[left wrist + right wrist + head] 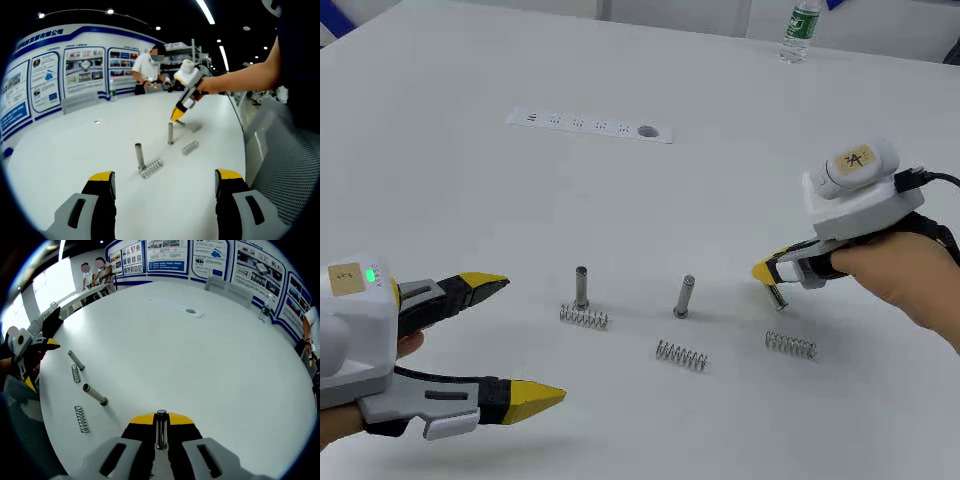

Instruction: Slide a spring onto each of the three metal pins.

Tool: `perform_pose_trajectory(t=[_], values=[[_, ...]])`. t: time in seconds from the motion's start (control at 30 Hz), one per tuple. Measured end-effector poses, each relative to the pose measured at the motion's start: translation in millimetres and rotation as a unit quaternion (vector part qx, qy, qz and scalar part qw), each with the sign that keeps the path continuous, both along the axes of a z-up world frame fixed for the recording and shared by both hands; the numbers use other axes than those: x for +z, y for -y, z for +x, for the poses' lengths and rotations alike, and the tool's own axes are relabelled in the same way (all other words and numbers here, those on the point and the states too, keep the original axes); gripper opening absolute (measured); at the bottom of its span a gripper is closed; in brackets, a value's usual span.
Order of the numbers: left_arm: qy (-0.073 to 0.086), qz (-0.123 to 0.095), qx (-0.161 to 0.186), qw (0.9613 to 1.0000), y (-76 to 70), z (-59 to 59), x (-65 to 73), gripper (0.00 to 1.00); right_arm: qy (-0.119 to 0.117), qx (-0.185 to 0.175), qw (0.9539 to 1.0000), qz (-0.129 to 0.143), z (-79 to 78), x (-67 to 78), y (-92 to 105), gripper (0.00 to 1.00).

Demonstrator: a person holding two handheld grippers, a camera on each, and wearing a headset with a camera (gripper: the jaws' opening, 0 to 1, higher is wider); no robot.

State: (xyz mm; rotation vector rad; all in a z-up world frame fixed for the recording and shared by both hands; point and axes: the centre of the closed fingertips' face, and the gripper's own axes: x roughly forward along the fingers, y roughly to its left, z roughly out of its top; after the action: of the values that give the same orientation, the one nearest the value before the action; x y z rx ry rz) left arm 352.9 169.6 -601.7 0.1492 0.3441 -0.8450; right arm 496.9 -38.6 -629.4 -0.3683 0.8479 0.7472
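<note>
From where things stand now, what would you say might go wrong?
1. The right gripper holds a metal pin at a tilt; it may slip or swivel when pushed against.
2. The left upright pin stands free with a spring right beside its base; the open left gripper might topple the pin when reaching for it.
3. The other two springs lie loose and could roll if nudged.

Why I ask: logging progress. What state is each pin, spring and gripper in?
Left gripper: open.
Right gripper: shut on third pin, which is tilted.
Left pin: upright, bare.
Middle pin: upright, bare.
Left spring: lying flat.
Middle spring: lying flat.
Right spring: lying flat.
</note>
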Motion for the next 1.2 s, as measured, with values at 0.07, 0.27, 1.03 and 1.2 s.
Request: perform_pose_trajectory(t=[0.07,0.27,1.03,1.2], values=[[0.0,0.001,0.0,1.0,-0.2,-0.6,0.0,0.83,0.005,-0.001,1.0,0.002,-2.8,3.1,2.2,0.09],[0.0,0.002,-0.002,1.0,0.7,-1.2,0.7,0.83,0.014,-0.013,0.9997,0.014,-8.0,8.9,9.0,0.09],[0.004,0.002,-0.004,1.0,3.3,-2.3,4.5,0.83,0.031,-0.031,0.9975,0.057,-31.1,14.1,14.3,0.09],[0.004,0.001,-0.004,1.0,3.9,-2.4,4.3,0.83,0.032,-0.03,0.9975,0.056,-35.0,14.1,14.1,0.09]])
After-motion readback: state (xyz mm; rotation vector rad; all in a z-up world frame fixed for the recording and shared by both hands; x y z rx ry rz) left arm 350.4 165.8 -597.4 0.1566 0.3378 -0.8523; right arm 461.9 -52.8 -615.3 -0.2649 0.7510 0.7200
